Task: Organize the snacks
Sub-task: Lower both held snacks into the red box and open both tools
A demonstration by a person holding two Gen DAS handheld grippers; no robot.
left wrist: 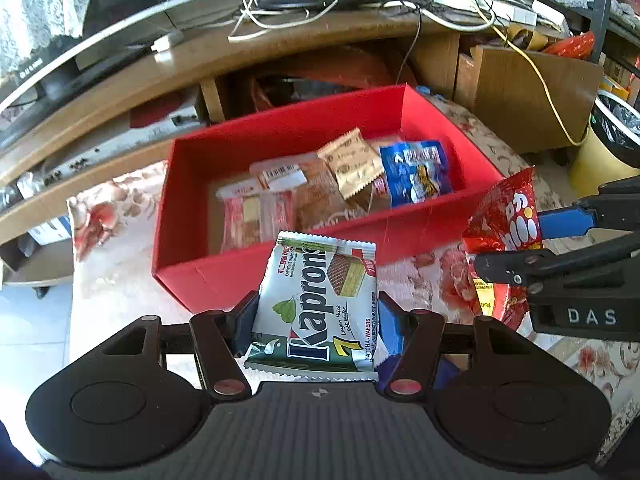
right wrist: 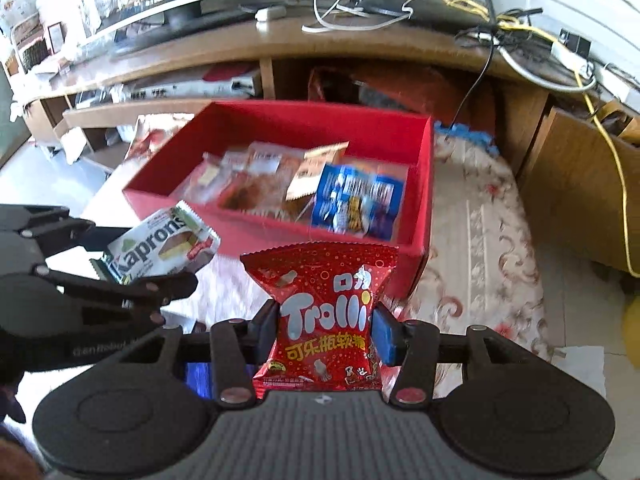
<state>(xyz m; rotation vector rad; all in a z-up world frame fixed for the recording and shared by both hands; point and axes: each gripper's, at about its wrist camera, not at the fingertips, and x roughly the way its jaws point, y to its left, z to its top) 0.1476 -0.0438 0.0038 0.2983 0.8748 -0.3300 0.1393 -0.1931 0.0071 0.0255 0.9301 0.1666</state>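
each hand-held gripper clamps a snack short of the open red cardboard box (left wrist: 280, 132): left gripper (left wrist: 316, 320) the white-green kaprons wafer packet (left wrist: 316, 300), right gripper (right wrist: 324, 330) the red trolli gummy bag (right wrist: 324, 320); carry both over the near wall, probably toward the barer left side, before unclamping.
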